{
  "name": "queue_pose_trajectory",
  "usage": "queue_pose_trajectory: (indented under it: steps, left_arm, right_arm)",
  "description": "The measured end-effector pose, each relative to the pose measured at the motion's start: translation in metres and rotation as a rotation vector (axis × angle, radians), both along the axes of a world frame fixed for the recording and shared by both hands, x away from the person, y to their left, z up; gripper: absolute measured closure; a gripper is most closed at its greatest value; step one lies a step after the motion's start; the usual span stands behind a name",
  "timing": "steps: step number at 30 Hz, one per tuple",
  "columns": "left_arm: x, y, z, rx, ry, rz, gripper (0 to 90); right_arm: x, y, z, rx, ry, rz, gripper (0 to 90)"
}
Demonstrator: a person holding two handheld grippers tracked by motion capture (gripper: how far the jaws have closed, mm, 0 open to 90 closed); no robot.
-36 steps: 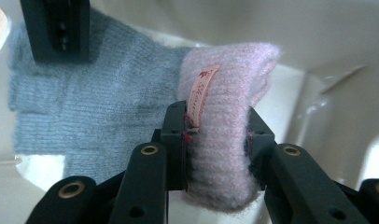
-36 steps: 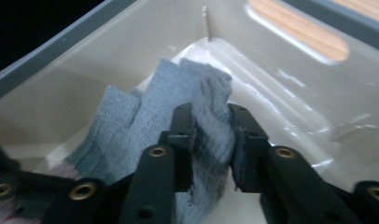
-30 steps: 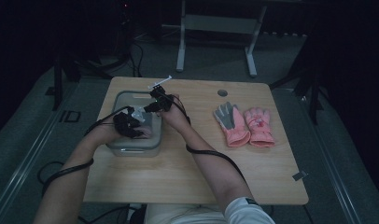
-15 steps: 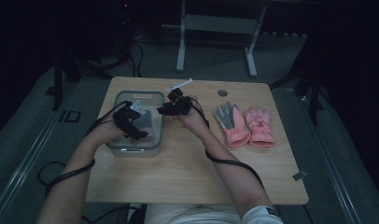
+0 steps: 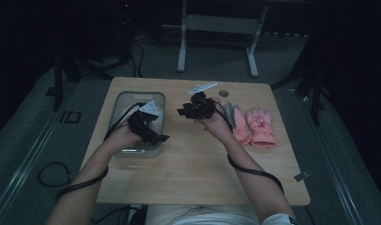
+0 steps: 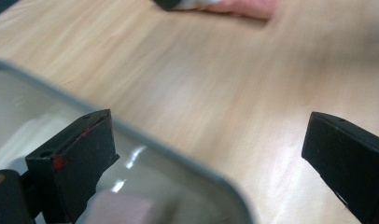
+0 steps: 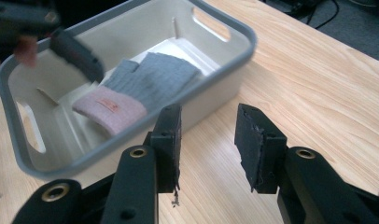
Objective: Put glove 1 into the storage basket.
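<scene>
High view puts your left gripper [image 5: 153, 136], jaws just opened wide and empty, over the grey plastic bin [image 5: 125, 97] at centre-left, where the grey knitted glove with pink cuff [image 7: 131, 88] lies, while your right gripper [image 5: 186, 111] hangs half-open, empty.

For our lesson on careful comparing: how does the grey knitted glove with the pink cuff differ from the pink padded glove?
The grey knitted glove lies inside the grey plastic bin; the pink padded glove lies on the bare wooden table. The former is grey ribbed knit with a pink cuff; the latter looks pink and puffy all over. Both lie flat, ungripped.
</scene>
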State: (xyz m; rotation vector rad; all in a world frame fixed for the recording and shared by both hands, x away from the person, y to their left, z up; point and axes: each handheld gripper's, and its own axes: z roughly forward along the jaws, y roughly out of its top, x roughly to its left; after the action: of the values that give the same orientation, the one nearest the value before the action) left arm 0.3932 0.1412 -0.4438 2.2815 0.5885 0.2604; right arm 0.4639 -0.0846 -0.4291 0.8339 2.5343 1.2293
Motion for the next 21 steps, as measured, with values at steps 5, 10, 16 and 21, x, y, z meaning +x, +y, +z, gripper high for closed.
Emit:
queue_pose_trajectory:
  steps: [5, 10, 16, 21]
  left_arm:
    - [-0.014, -0.022, 0.001, -0.017, -0.013, -0.053, 2.4]
    - [-0.027, -0.045, -0.001, -0.033, -0.021, -0.095, 2.4]
    - [-0.038, -0.063, -0.013, -0.032, -0.013, -0.112, 2.4]
    - [-0.045, -0.071, -0.022, -0.025, -0.017, -0.112, 2.4]
  right_arm:
    - [-0.002, -0.025, 0.000, 0.001, -0.010, -0.038, 60.8]
    - [-0.001, -0.047, -0.001, -0.009, -0.024, -0.058, 61.0]
    - [0.002, -0.073, -0.002, -0.026, -0.041, -0.093, 61.7]
    - [0.005, -0.094, -0.001, -0.055, -0.062, -0.121, 62.2]
